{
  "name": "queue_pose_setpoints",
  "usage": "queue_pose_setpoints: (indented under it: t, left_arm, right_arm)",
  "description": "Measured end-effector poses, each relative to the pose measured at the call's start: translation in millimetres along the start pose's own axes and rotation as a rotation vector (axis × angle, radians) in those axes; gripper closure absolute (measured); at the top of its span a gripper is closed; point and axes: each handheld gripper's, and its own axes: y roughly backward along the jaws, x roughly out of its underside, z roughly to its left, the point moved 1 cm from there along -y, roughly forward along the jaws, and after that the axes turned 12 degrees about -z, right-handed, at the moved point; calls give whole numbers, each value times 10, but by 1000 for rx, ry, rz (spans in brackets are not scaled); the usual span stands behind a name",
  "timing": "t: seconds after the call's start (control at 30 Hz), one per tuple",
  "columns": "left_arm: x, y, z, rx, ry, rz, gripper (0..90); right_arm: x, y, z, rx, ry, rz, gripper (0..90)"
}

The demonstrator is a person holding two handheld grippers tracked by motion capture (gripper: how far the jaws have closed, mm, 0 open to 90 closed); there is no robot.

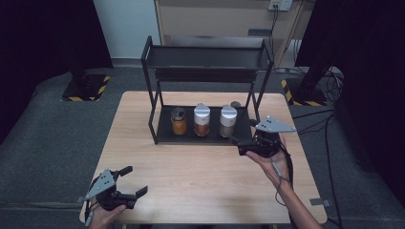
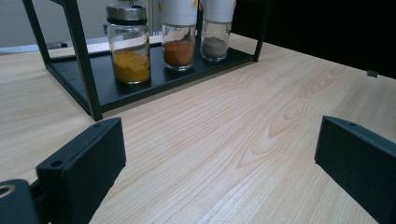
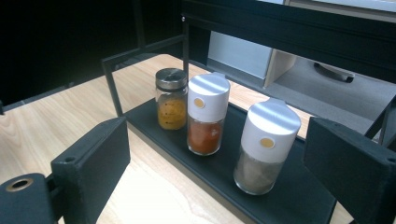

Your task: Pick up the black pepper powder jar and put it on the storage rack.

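My right hand-held gripper (image 1: 237,141) sits wide open just short of the grey spice jar (image 3: 266,145), lined up for grabbing it; left hand-held gripper (image 1: 133,181) idles open.

Three jars (image 1: 201,120) stand in a row on the rack's (image 1: 152,86) bottom shelf, mid-table (image 1: 200,171).

No words, brand names or numbers can be read anywhere. The two white-capped jars (image 3: 207,119) (image 3: 266,147) on the rack's lower shelf (image 3: 299,198) each bear a small round gold sticker, its print too small to make out.
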Motion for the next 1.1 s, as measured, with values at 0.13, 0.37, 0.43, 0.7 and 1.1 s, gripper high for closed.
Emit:
queue_pose_setpoints:
  t: [0.13, 0.37, 0.43, 0.7, 1.1]
  left_arm:
    - [-1, 5, -3, -1, -1, 0, 9]
    - [3, 15, -8, -3, -1, -5, 8]
    - [5, 16, -7, -4, -1, -7, 8]
    - [9, 24, -1, -5, 2, -11, 8]
    - [17, 30, 6, -8, 10, -16, 8]
  right_arm:
    - [69, 94, 13, -2, -12, -6, 79]
    - [170, 248, 47, -10, -19, -8, 69]
    - [193, 290, 61, -8, -18, -11, 66]
    - [320, 492, 99, -14, -19, -7, 62]
    - [579, 861, 162, 25, -18, 2, 62]
